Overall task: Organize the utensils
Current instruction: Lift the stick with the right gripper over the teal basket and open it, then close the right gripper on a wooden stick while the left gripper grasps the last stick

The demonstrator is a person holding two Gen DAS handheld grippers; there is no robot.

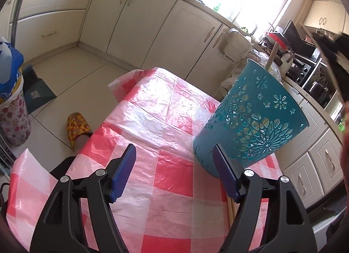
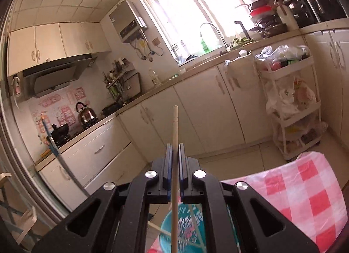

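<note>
Right gripper (image 2: 174, 150): clamping a single wooden chopstick (image 2: 175, 135) between nearly shut jaws; stick running lengthwise through the grip, one end poking out ahead, the rest trailing back under the tool.

Left gripper (image 1: 174, 171): standing wide, gripping nothing, hovering low over the checked tablecloth (image 1: 157, 109).

Teal holder (image 1: 250, 120): sitting on the cloth just ahead-right of the left tool, its base right beside the right-hand blue pad (image 1: 224, 171); contact not clear. A wooden handle (image 1: 272, 55) sticking up past its rim.

Key relation: holder mouth lying directly below and behind the right tool, seen in the right wrist view under the mount as a teal rim (image 2: 165, 226) with thin sticks inside; chopstick's long axis pointing down toward that opening. Judging a straight lowering of the right hand as the likely next step, the left being nearer for steadying the holder's wall.

View differences: left wrist view showing the holder's full patterned side and its footing; right wrist view alone showing the held chopstick and the holder's interior.

Risk: lower tip probably catching the rim if off line.
</note>
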